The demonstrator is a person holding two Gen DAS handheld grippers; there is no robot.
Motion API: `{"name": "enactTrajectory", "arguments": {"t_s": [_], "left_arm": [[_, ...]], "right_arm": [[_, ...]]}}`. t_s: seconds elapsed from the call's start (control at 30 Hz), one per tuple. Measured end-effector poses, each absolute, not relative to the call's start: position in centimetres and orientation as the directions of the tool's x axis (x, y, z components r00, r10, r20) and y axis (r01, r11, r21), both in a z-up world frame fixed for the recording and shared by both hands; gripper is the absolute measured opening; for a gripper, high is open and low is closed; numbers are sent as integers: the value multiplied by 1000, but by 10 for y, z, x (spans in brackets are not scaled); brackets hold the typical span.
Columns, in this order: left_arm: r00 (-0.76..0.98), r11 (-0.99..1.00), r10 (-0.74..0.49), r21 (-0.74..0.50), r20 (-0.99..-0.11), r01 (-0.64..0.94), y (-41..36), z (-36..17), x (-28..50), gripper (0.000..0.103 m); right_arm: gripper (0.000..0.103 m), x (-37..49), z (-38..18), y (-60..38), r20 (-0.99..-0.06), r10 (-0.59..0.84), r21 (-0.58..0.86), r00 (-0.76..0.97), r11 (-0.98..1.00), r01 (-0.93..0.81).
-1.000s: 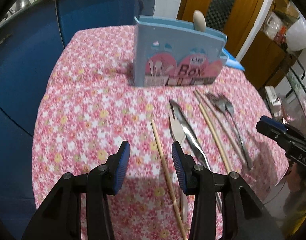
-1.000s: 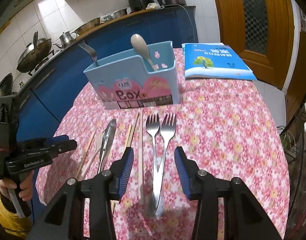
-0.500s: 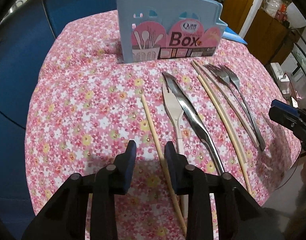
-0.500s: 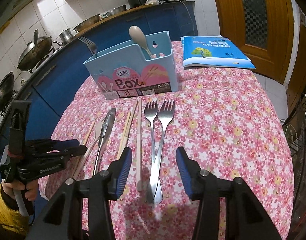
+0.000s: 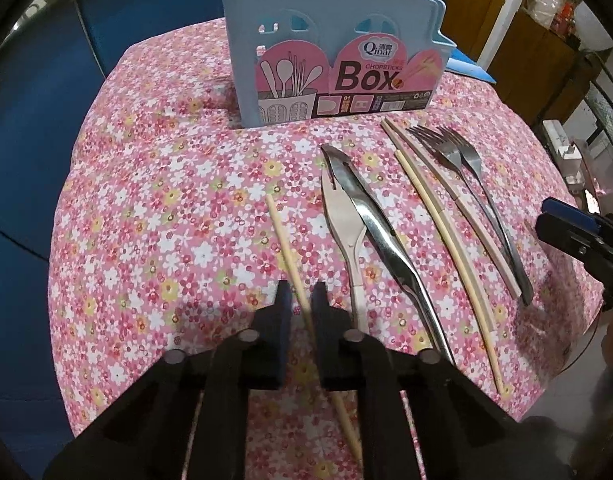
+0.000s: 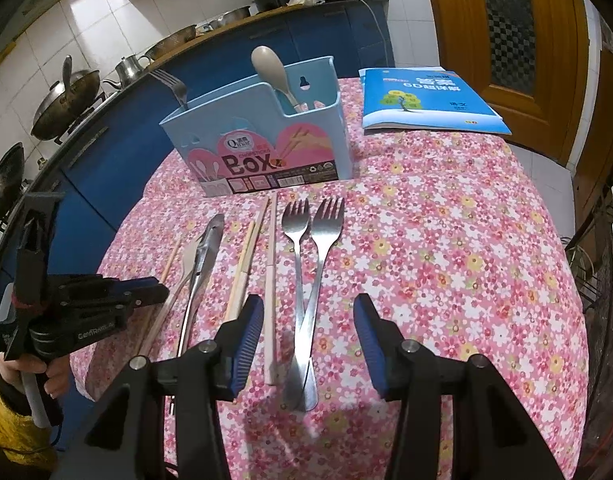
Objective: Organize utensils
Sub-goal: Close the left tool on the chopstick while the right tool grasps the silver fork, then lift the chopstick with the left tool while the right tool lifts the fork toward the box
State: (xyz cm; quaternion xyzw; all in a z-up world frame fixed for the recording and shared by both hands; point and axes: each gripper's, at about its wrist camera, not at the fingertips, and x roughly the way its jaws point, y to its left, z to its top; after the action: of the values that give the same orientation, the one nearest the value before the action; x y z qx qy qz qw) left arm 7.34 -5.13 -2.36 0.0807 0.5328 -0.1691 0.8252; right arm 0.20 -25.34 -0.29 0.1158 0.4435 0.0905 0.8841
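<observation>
- Our left gripper tilts steeply down, its jaws closing on the lone chopstick at the row's left end.
- Beside it we count one pale spoon, one steel knife, three more chopsticks and two forks, all before the blue utensil box.
- Our right gripper hovers agape above the crossed fork handles.

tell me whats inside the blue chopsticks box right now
In the blue chopsticks box a beige spoon stands in the right compartment and a metal fork in the left. The walls hide their lower ends and anything lying lower.
</observation>
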Motion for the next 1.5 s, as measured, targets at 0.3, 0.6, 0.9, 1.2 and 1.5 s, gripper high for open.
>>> {"name": "enactTrajectory", "arguments": {"t_s": [0.3,0.6,0.9,1.2,1.5], "left_arm": [[391,930,-282,-150,-876,336,-28,-21,76,2],[440,932,-325,-203,-837,302,-2,-17,80,2],[460,923,-368,-259,-808,284,10,-13,79,2],[500,912,-401,-282,-767,299,5,0,74,2],[563,902,-425,-280,-709,329,1,24,59,2]], "right_arm": [[50,32,-11,-253,-820,246,256,517,965,-52],[31,59,-25,-243,-885,197,195,421,980,-50],[17,76,-26,-222,-934,101,73,342,993,-93],[6,75,-26,-233,-911,194,191,365,981,-45],[6,41,-5,-255,-812,287,311,508,949,-39]]}}
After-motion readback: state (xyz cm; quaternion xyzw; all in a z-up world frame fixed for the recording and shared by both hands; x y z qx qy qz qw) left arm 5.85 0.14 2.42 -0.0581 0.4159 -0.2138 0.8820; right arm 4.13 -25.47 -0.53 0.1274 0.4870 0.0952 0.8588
